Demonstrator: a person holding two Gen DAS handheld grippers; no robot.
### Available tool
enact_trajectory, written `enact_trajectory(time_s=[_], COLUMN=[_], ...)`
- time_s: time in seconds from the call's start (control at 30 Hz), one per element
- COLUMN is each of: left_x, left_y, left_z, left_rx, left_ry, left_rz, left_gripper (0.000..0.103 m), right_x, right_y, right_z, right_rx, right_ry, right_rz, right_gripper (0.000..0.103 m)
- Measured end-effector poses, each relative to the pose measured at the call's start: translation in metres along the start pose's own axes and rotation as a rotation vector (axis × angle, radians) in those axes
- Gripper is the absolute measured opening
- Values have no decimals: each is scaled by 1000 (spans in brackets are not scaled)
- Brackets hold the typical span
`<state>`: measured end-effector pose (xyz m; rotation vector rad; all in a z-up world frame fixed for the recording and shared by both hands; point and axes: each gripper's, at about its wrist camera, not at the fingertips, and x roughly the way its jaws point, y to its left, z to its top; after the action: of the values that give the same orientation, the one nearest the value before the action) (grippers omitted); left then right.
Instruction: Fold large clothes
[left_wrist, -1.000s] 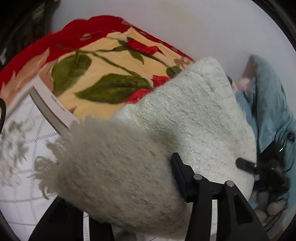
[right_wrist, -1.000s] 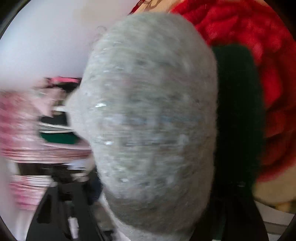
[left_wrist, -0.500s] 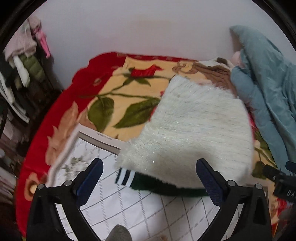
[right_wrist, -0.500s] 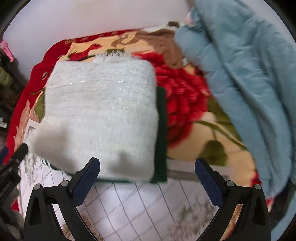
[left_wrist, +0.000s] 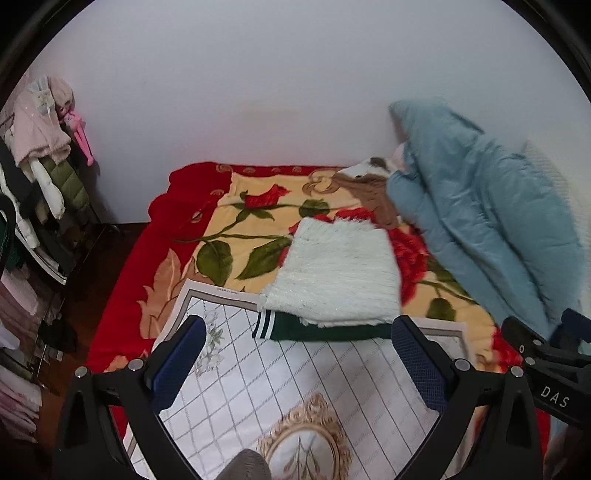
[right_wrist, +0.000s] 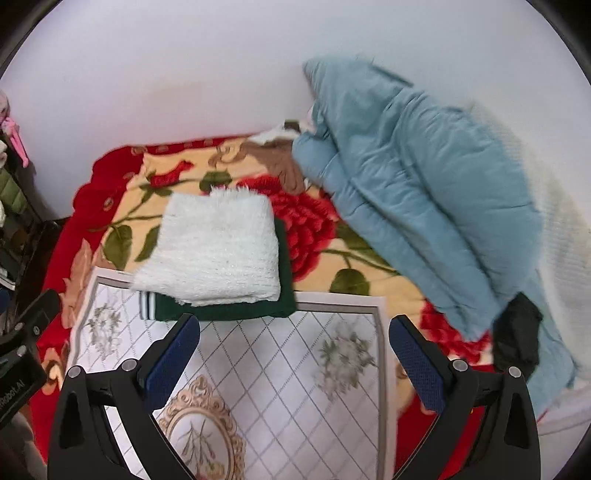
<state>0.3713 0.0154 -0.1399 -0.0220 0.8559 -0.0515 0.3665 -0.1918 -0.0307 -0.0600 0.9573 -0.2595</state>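
Note:
A folded fluffy white sweater (left_wrist: 338, 275) lies on top of a folded dark green garment (left_wrist: 325, 331) with white cuff stripes, on the bed. The stack also shows in the right wrist view: white sweater (right_wrist: 218, 247), green garment (right_wrist: 236, 312). My left gripper (left_wrist: 299, 363) is open and empty, held back from the stack above a white patterned cloth (left_wrist: 295, 387). My right gripper (right_wrist: 295, 360) is open and empty, also above that cloth (right_wrist: 280, 369), near the stack's front edge.
A red and yellow rose blanket (left_wrist: 236, 218) covers the bed. A crumpled light blue quilted jacket (right_wrist: 417, 184) lies at the right against the wall, with a brown garment (right_wrist: 277, 158) behind. A black item (right_wrist: 517, 332) lies by the jacket. A clothes rack (left_wrist: 40, 166) stands at the left.
One second ago both grippers held the white sweater close to the cameras. They let it go on the green garment, opened, and have pulled back from the stack.

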Motion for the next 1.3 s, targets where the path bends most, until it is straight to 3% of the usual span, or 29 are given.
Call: enact_trajectory(time_s=[0.3,0.53,0.9,1.3], left_x=[-137,-203,-259,-273], left_y=[6,8,13,18], left_z=[-10,-24,-39,-53], left_rx=[5,3,-8,-23], left_ry=[-85,-116,-152,-162], left_rz=[5,22,43,45], left_gripper=[103,103,103,103], right_x=[-185,-273,-346,-367], right_y=[-20,-35,-47,-54], right_z=[-30,-56,-80,-91], right_rx=[4,5,-13,-10], right_ry=[-125,-185,-250,-261], right_rz=[20,32,21,28], right_gripper=[103,103,103,103])
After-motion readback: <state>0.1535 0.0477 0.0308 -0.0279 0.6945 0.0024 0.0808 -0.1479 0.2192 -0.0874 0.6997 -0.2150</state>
